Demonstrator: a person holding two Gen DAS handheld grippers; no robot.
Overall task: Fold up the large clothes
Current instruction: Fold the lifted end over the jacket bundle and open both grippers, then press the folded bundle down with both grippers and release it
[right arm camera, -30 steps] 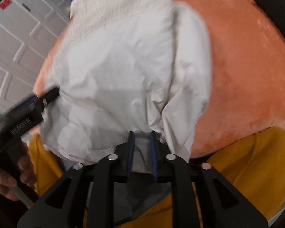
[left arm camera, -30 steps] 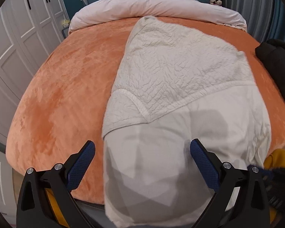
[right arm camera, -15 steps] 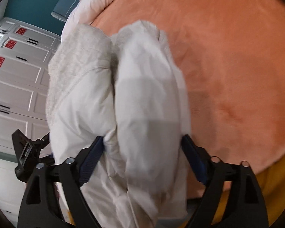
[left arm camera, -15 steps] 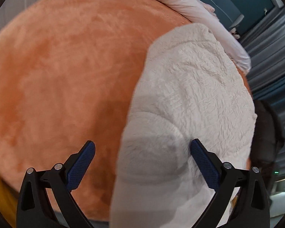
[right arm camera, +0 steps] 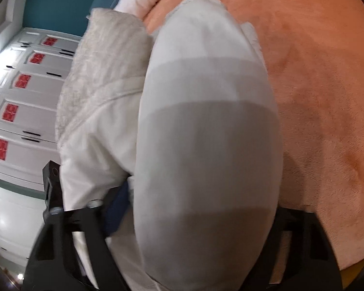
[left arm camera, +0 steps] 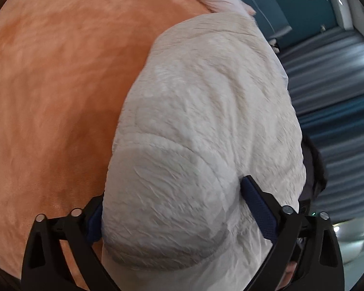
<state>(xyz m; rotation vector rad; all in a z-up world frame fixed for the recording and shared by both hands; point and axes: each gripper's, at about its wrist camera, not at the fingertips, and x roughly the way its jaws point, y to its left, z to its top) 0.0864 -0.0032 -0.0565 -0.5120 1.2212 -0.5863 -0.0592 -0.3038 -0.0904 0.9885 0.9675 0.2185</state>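
So far the white garment (left arm camera: 206, 126) lies part-folded on the orange bed (left arm camera: 55, 97), bunched into a thick roll; the left gripper (left arm camera: 172, 208) has just been closing, its jaws wide around the near end; the right gripper (right arm camera: 194, 213) likewise straddles a smooth fold, closing in; whether either truly pinches is unclear through blur; squaring and flattening on the bed probably remain.

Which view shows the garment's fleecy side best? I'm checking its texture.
The left wrist view: the fleecy side fills the picture's middle. The right wrist view shows mostly the smooth shell, with only a fleecy strip at upper left.
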